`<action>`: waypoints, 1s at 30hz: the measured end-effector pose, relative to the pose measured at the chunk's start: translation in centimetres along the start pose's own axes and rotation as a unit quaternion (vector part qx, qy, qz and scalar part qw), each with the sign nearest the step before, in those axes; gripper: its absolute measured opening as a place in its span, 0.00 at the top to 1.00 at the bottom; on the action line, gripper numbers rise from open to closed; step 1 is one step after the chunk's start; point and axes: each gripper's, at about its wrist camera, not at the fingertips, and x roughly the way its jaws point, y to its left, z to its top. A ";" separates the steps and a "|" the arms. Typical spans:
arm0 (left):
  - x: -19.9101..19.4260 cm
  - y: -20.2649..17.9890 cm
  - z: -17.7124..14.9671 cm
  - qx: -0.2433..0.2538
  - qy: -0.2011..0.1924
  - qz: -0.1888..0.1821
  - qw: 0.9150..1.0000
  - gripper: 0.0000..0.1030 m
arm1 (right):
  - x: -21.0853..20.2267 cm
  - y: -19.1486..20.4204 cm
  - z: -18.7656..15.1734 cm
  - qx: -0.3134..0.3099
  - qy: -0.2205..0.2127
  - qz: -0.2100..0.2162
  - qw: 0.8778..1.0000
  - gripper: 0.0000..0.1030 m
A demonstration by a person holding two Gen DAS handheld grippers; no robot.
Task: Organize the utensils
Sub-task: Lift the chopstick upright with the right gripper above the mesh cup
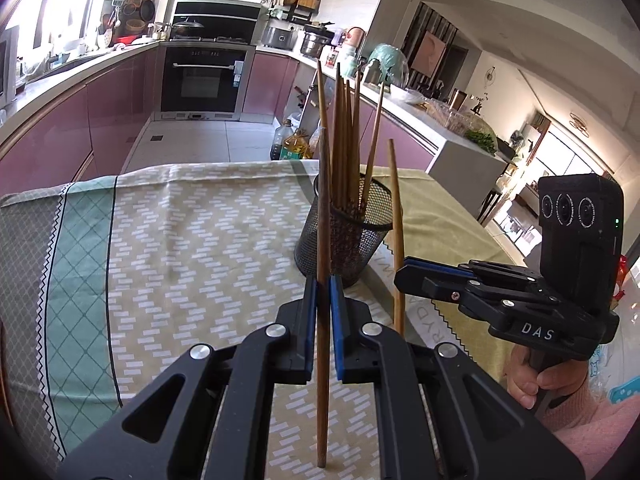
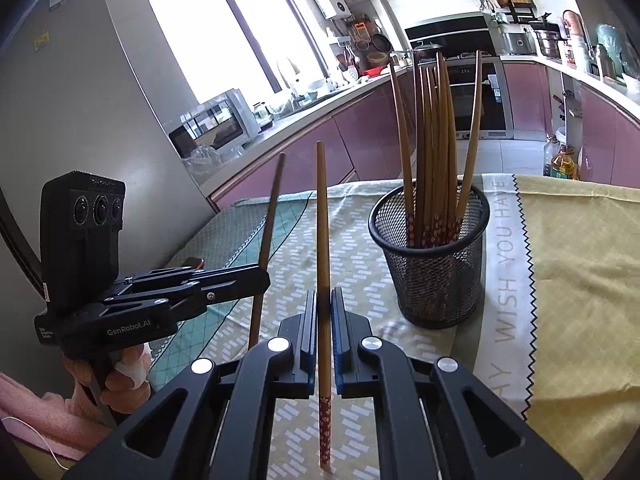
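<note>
A black mesh cup stands on the cloth-covered table and holds several wooden chopsticks upright. My left gripper is shut on one brown chopstick, held upright just in front of the cup; it shows in the right wrist view. My right gripper is shut on another chopstick with a red patterned lower end, held upright left of the cup. It shows in the left wrist view, right of the cup.
The table carries a green and beige patterned cloth and a yellow cloth. Beyond the far edge are kitchen counters, an oven and oil bottles on the floor. A fridge stands at the left.
</note>
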 end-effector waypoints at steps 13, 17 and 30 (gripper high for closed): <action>-1.4 -1.2 0.8 0.010 -0.020 -0.017 1.000 0.93 | -2.1 -0.3 0.6 -0.002 -0.025 0.000 1.000 0.94; -1.6 -1.3 1.1 0.012 -0.024 -0.020 0.999 0.93 | -2.6 -0.4 0.8 -0.002 -0.032 -0.002 0.999 0.94; -1.5 -1.8 1.8 0.015 -0.032 -0.015 0.999 0.93 | -3.8 -0.6 1.9 -0.010 -0.052 -0.011 0.999 0.94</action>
